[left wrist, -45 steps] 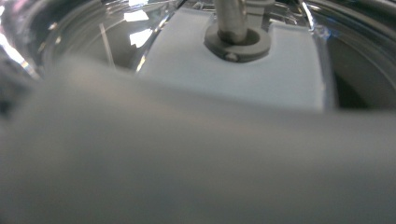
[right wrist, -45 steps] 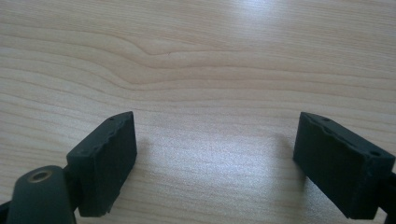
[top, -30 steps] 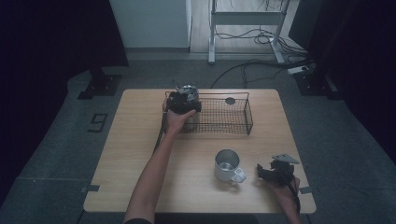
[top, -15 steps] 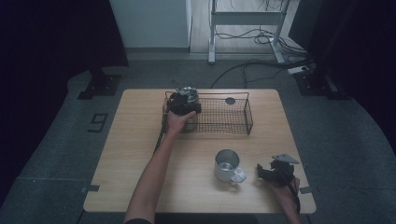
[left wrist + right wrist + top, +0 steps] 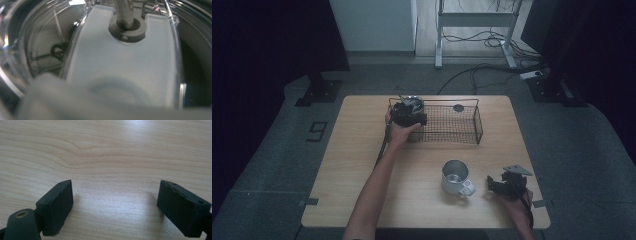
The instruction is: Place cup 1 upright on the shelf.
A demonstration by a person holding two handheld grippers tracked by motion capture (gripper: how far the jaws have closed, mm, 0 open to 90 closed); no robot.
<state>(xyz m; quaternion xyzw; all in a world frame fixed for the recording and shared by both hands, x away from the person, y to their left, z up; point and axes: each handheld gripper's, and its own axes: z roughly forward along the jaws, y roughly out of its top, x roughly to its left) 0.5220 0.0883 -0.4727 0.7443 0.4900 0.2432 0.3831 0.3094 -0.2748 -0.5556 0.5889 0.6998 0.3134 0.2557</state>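
A clear glass vessel (image 5: 30, 50) fills the left gripper view at very close range, its curved wall and rim sweeping round the left side and top. A broad pale, frosted plate (image 5: 120, 70) lies across the middle. Near its top edge sits a grey ring (image 5: 127, 27), and a metal rod (image 5: 123, 11) passes through that ring (rising out of the top of the picture). Along the bottom runs a blurred pale shape, too close to make out.

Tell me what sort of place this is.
Probably a lab or recording room, not a home kitchen. A bare wooden table stands on grey carpet, cables trail over the floor by a metal stand, and dark curtains close off the sides.
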